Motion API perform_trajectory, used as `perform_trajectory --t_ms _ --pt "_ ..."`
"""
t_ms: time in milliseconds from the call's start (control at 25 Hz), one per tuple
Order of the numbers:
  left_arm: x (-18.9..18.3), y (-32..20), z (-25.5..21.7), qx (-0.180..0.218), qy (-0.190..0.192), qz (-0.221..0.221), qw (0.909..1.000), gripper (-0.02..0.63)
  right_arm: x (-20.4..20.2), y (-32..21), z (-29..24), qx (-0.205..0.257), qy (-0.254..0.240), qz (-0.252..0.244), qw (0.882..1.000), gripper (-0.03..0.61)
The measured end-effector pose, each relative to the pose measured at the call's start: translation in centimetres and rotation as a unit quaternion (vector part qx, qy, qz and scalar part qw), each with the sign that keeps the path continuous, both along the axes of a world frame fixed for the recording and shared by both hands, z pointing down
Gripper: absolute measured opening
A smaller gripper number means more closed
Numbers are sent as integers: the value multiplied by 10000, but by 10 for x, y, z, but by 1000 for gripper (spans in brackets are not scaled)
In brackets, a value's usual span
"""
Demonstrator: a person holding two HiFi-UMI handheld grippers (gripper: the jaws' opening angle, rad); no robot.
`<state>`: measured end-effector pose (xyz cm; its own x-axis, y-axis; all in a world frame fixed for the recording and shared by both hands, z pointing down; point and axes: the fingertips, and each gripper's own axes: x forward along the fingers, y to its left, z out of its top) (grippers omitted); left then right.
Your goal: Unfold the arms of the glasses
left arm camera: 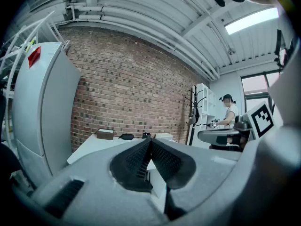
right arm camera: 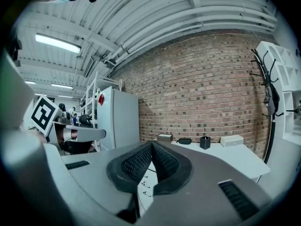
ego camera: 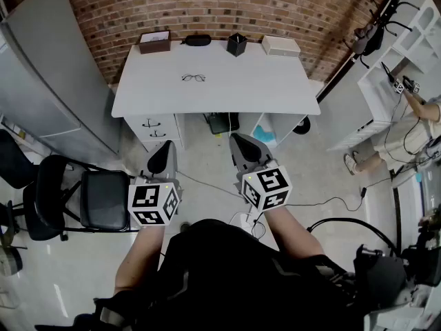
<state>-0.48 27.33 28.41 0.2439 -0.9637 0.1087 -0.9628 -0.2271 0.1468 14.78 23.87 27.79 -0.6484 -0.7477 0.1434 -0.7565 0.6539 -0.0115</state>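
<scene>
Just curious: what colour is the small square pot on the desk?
The pot is black, clearest in the head view.

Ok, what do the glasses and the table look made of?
Glasses: thin dark frame, probably metal wire, though they are too small to be sure. Table: smooth matte white top, likely laminate or painted board, with an even colour and no grain showing.

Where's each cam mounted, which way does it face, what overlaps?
Head view: on the person's head, facing steeply down at the white desk and glasses; shows both forearms, left gripper, right gripper.
Left gripper view: on the left gripper, looking along its shut jaws toward the white desk and brick wall; right gripper at right edge.
Right gripper view: on the right gripper, same direction, jaws shut; left gripper at left edge.
Shared: all three see the white desk.
</scene>
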Motion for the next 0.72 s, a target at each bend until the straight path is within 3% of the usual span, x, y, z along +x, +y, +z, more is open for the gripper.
perform_trajectory --t_ms 200,720 --pt "-4 0 0 -17 -103 85 9999 9 -7 0 -1 11 21 -56 10000 6" --pt "-14 7 1 15 115 221 9997 9 -21 2 -5 68 -58 -22 10000 6"
